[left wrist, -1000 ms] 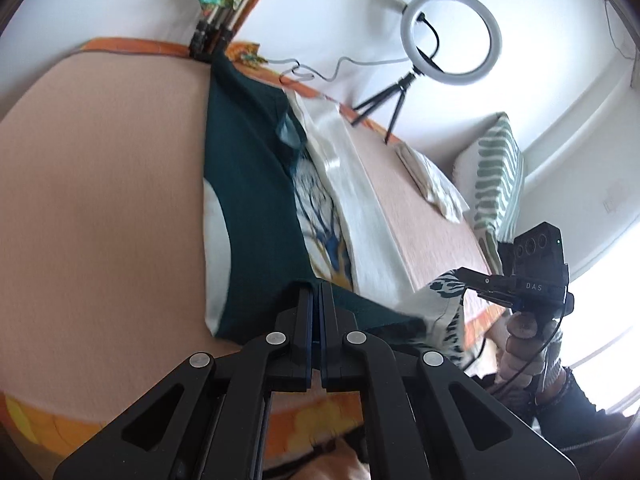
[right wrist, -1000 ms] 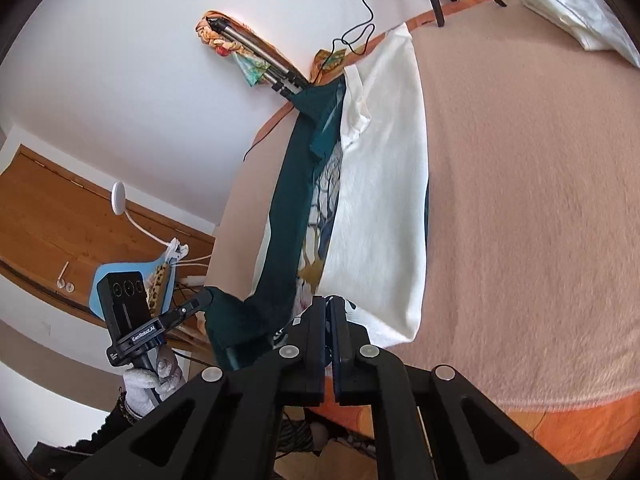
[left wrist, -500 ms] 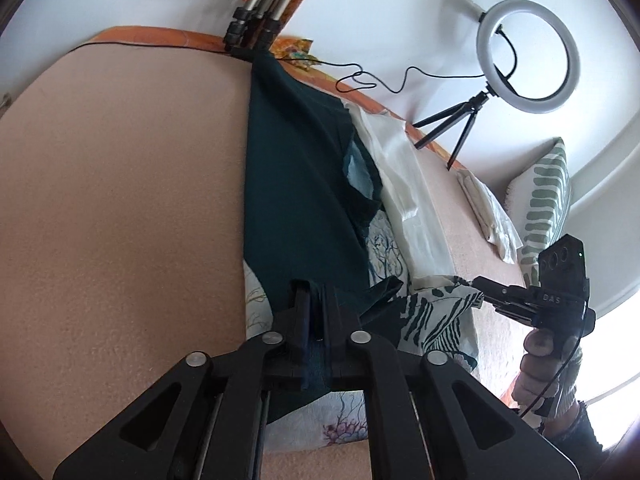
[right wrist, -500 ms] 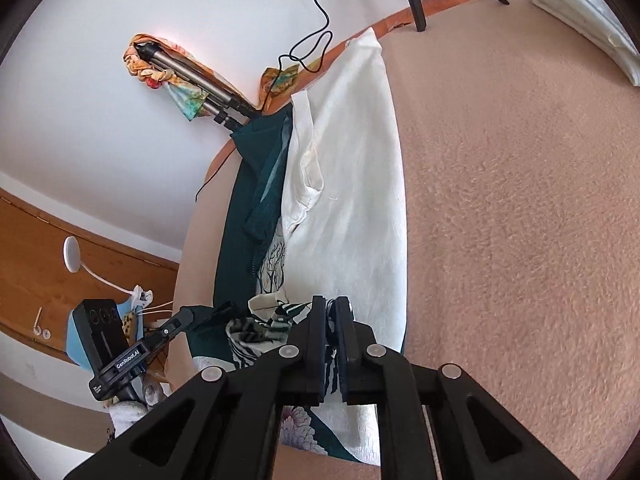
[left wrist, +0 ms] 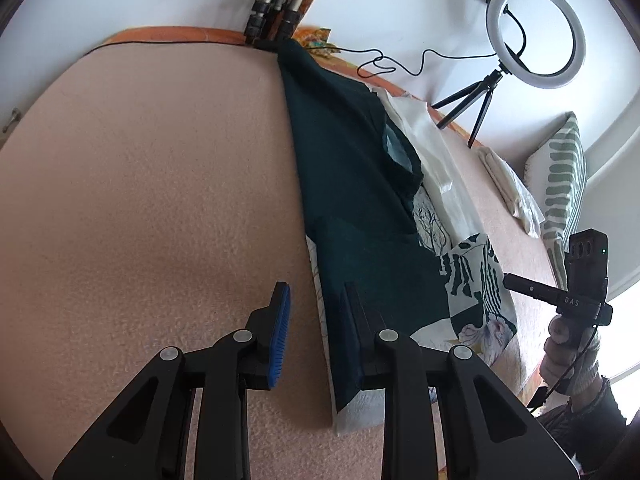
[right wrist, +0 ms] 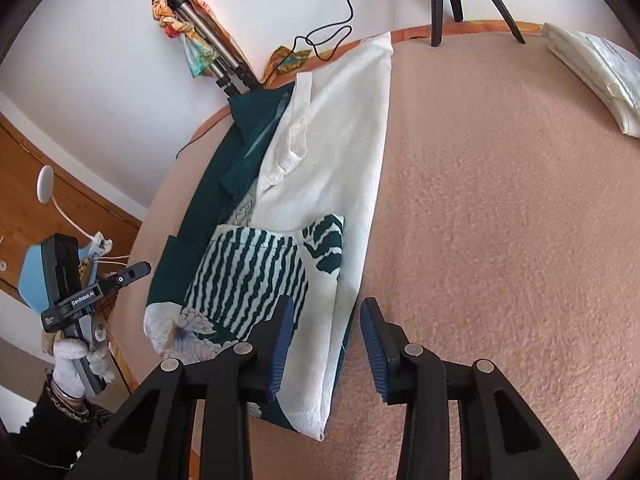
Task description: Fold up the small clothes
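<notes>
A dark green and white printed garment (left wrist: 360,216) lies lengthwise on the pink blanket (left wrist: 160,200), its near end folded back over itself showing a striped print (right wrist: 248,276). Its white side (right wrist: 340,152) faces the right wrist view. My left gripper (left wrist: 316,300) is open and empty, just above the garment's left edge. My right gripper (right wrist: 326,320) is open and empty over the garment's right edge near the fold. Each gripper shows in the other's view, the right one (left wrist: 576,296) and the left one (right wrist: 80,292).
A ring light on a tripod (left wrist: 536,36) stands at the far edge. A folded white cloth (right wrist: 596,68) lies at the far right. A striped pillow (left wrist: 564,184) leans by the wall. Folded tripod legs (left wrist: 276,12) and a cable (left wrist: 400,60) sit at the far edge.
Both grippers carried the garment's near end forward over itself, laid it down, and opened, letting go. The folded end now rests on the garment.
</notes>
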Action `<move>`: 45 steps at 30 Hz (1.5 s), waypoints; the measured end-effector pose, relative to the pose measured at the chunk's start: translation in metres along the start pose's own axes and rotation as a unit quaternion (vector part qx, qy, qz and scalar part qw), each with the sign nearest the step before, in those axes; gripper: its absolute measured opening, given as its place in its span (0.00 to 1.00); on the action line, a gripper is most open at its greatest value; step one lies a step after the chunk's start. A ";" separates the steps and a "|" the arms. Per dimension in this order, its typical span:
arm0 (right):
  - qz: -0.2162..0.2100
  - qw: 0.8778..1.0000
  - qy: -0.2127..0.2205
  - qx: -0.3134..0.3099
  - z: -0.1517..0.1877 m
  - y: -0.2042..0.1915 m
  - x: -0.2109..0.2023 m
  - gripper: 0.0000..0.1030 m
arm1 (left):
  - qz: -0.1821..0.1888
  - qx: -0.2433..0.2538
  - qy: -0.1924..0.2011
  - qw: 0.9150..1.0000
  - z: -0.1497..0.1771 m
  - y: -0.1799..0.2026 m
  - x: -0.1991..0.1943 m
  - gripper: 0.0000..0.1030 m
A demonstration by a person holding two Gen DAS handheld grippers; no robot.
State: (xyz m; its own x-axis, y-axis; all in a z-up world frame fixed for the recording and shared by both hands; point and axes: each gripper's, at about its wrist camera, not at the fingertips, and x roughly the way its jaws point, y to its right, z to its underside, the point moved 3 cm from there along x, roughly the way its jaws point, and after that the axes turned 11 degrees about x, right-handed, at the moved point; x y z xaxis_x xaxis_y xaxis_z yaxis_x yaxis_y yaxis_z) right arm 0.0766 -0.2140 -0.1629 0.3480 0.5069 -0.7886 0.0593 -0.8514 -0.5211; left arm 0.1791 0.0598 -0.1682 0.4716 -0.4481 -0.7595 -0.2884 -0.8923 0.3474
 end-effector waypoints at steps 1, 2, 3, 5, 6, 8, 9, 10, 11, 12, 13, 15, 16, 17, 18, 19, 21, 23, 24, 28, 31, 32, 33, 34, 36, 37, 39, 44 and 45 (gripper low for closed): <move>0.001 1.000 0.001 -0.002 -0.001 0.000 0.002 0.32 | 0.000 0.000 0.000 1.000 -0.001 0.001 0.002 0.23; 0.004 1.000 0.003 -0.006 -0.002 -0.001 0.002 0.31 | 0.001 0.000 0.001 1.000 -0.002 0.002 0.002 0.23; 0.008 1.000 0.007 -0.010 -0.003 -0.002 0.002 0.31 | 0.002 0.000 0.004 1.000 -0.004 0.004 0.003 0.23; 0.012 1.000 0.011 -0.017 -0.005 -0.005 0.002 0.30 | 0.000 0.008 0.007 1.000 -0.006 0.009 0.004 0.23; 0.016 1.000 0.014 -0.022 -0.006 -0.006 0.002 0.30 | -0.005 0.018 0.009 1.000 -0.008 0.013 0.005 0.23; 0.028 0.999 0.021 -0.032 -0.007 -0.009 0.002 0.29 | -0.012 0.030 0.010 0.999 -0.010 0.018 0.008 0.23; 0.033 0.998 0.026 -0.040 -0.007 -0.011 0.001 0.29 | -0.011 0.034 0.009 0.999 -0.011 0.020 0.009 0.23; 0.039 0.998 0.033 -0.049 -0.007 -0.013 0.000 0.29 | -0.014 0.037 0.008 0.999 -0.011 0.021 0.010 0.23; 0.041 0.997 0.040 -0.057 -0.007 -0.017 -0.002 0.29 | -0.019 0.042 0.008 0.999 -0.010 0.022 0.012 0.23; 0.041 0.996 0.041 -0.065 -0.007 -0.019 -0.002 0.29 | -0.019 0.045 0.006 0.999 -0.010 0.023 0.013 0.23; 0.041 0.996 0.038 -0.074 -0.006 -0.022 -0.002 0.29 | -0.020 0.048 0.005 0.999 -0.011 0.024 0.015 0.23; 0.047 0.995 0.033 -0.085 -0.005 -0.025 0.002 0.30 | -0.023 0.051 0.000 0.998 -0.010 0.024 0.017 0.23; 0.050 0.995 0.029 -0.085 -0.004 -0.025 0.005 0.30 | -0.026 0.051 -0.001 0.998 -0.010 0.024 0.018 0.23; 0.053 0.995 0.026 -0.085 -0.004 -0.025 0.007 0.30 | -0.027 0.050 -0.001 0.998 -0.010 0.023 0.018 0.23; 0.057 0.995 0.022 -0.084 -0.004 -0.023 0.010 0.30 | -0.027 0.047 -0.002 0.999 -0.011 0.023 0.019 0.23; 0.058 0.995 0.020 -0.083 -0.004 -0.022 0.011 0.30 | -0.025 0.046 0.000 0.999 -0.011 0.023 0.018 0.23; 0.058 0.995 0.017 -0.083 -0.003 -0.022 0.012 0.30 | -0.028 0.052 0.006 0.998 -0.012 0.024 0.017 0.23; 0.059 0.995 0.018 -0.082 -0.003 -0.021 0.013 0.28 | -0.027 0.060 0.012 0.998 -0.012 0.027 0.016 0.23; 0.061 0.995 0.017 -0.080 -0.002 -0.021 0.014 0.25 | -0.026 0.063 0.013 0.998 -0.012 0.027 0.017 0.15; 0.054 0.995 0.019 -0.078 -0.001 -0.022 0.014 0.03 | -0.024 0.066 0.026 0.997 -0.012 0.028 0.015 0.03; 0.066 0.993 0.042 -0.091 -0.001 -0.027 0.004 0.00 | -0.030 0.047 0.060 0.997 -0.015 0.024 0.002 0.02; 0.073 0.991 0.052 -0.098 -0.002 -0.028 0.000 0.00 | -0.033 0.058 0.066 0.996 -0.017 0.025 0.000 0.02; 0.079 0.990 0.057 -0.103 -0.003 -0.029 -0.002 0.00 | -0.036 0.068 0.065 0.995 -0.017 0.026 0.001 0.02; 0.081 0.989 0.055 -0.107 -0.003 -0.028 -0.002 0.00 | -0.033 0.070 0.062 0.995 -0.017 0.027 0.003 0.02; 0.084 0.990 0.047 -0.100 -0.004 -0.024 0.001 0.00 | -0.026 0.065 0.040 0.997 -0.016 0.025 0.013 0.06; 0.093 0.990 0.050 -0.097 -0.004 -0.022 0.002 0.00 | -0.035 0.064 0.034 0.997 -0.017 0.025 0.015 0.08; 0.102 0.989 0.045 -0.093 -0.005 -0.018 0.005 0.00 | -0.046 0.062 0.030 0.997 -0.016 0.023 0.016 0.08; 0.123 0.986 0.059 -0.100 -0.006 -0.016 -0.003 0.21 | -0.061 0.052 0.045 0.996 -0.015 0.021 0.001 0.08; 0.123 0.985 0.067 -0.102 -0.005 -0.018 -0.007 0.24 | -0.063 0.055 0.049 0.995 -0.015 0.023 -0.003 0.08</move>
State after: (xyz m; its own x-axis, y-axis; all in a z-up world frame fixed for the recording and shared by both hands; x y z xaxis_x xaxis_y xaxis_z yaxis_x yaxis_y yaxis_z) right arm 0.0781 -0.2029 -0.1463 0.4945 0.2721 -0.8255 0.1409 -0.9623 -0.2328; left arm 0.1833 0.0400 -0.1501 0.5875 -0.3412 -0.7337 -0.3094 -0.9326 0.1860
